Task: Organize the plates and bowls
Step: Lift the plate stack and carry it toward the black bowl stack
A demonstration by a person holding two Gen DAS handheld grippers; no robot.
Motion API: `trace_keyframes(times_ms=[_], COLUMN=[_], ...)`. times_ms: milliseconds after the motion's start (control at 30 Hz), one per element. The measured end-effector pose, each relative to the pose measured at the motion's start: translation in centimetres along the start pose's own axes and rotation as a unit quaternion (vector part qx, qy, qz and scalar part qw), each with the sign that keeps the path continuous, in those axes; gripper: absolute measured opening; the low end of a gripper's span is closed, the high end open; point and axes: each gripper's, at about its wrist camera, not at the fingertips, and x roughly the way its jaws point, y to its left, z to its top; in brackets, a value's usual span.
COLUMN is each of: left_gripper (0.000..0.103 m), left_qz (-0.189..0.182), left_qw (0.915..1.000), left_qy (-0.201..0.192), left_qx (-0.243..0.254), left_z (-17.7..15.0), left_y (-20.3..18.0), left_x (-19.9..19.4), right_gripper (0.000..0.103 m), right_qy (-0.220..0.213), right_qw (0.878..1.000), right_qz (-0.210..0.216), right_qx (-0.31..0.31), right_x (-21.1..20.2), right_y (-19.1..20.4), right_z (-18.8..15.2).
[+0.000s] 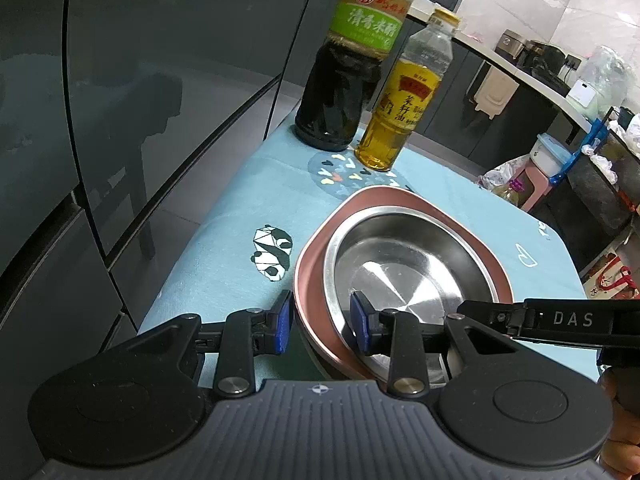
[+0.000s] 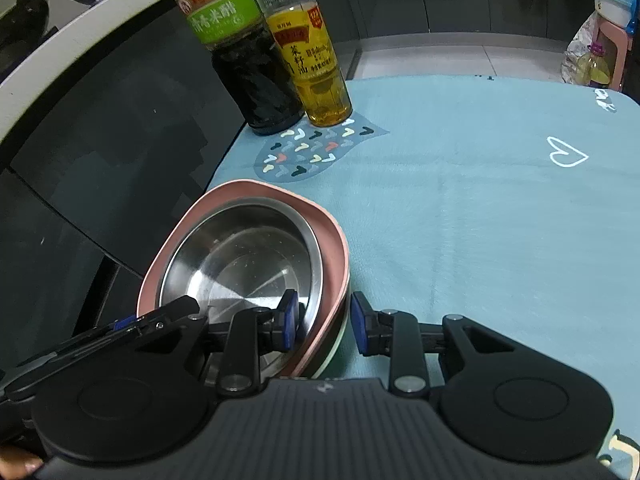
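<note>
Straddling opposite rims of the stack, both grippers have their jaws spread, released, clamping nothing. The left gripper point(image 1: 322, 326) brackets the pink plate point(image 1: 472, 232) rim; the right gripper point(image 2: 324, 326) does the same on the other side. The steel bowl point(image 1: 400, 264) sits nested in the plate, near the worktop point(image 2: 480, 220) edge. Judged best: close both evenly on the plate rim, lift level so the bowl stays seated. Beyond the stack stand two bottles point(image 2: 280, 60); open cloth lies to its right.
</note>
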Motion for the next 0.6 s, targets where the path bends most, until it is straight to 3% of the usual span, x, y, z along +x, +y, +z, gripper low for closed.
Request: trace_keyframes(times_ms=[600], left_gripper=[0.028], left_qz=[-0.012], left_qw=[0.9988], left_qy=[-0.030], left_qx=[0.037], left_z=[-2.3], left_y=[-4.4], left_x=[-5.1], right_gripper=[0.006], right_qy=[-0.049], right_qw=[0.999], right_qz=[0.012], right_qx=[0.010], right_x=[-6.5], right_y=[-2.1], right_z=[-3.4])
